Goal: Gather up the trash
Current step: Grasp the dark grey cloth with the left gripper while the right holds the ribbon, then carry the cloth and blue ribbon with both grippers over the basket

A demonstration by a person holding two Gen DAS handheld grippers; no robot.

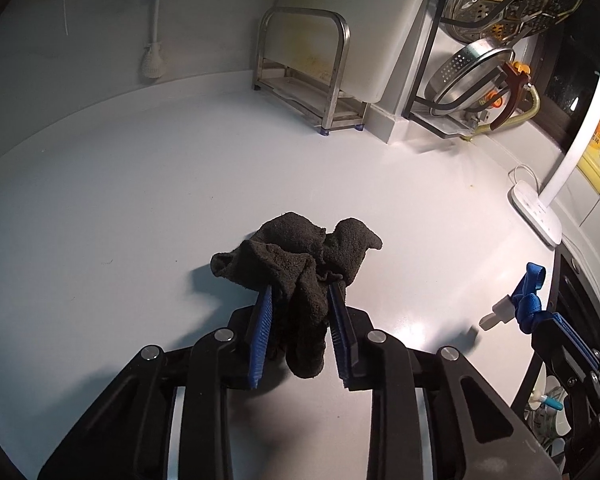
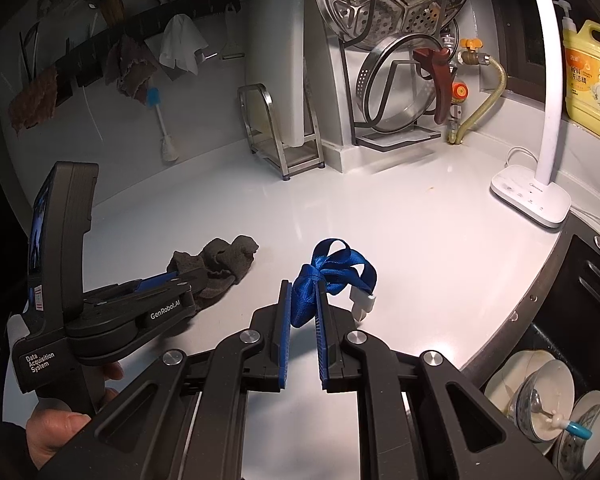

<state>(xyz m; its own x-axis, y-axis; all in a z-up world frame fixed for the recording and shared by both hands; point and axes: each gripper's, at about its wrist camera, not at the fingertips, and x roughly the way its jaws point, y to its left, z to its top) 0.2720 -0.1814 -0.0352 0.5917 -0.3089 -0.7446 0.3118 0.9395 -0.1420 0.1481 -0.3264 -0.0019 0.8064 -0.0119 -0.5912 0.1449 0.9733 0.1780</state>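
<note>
Left gripper (image 1: 300, 292): we are clamping the crumpled dark grey terry cloth (image 1: 300, 256), just above the white countertop (image 1: 140, 200).
Right gripper (image 2: 303, 286): we are pinching the bunched blue ribbon lanyard (image 2: 332, 266), right of the cloth.
Progress: both pieces are gripped; dropping them off is remaining.
Hidden: we are seeing no bin; the lanyard's white clip (image 2: 362, 304) is partly shadowed.

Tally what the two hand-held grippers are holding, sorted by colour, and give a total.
Black: 1, the crumpled cloth clamped in the left hand-held gripper
Blue: 1, the ribbon strap with a white clip, clamped in the right hand-held gripper
Total: 2
</note>
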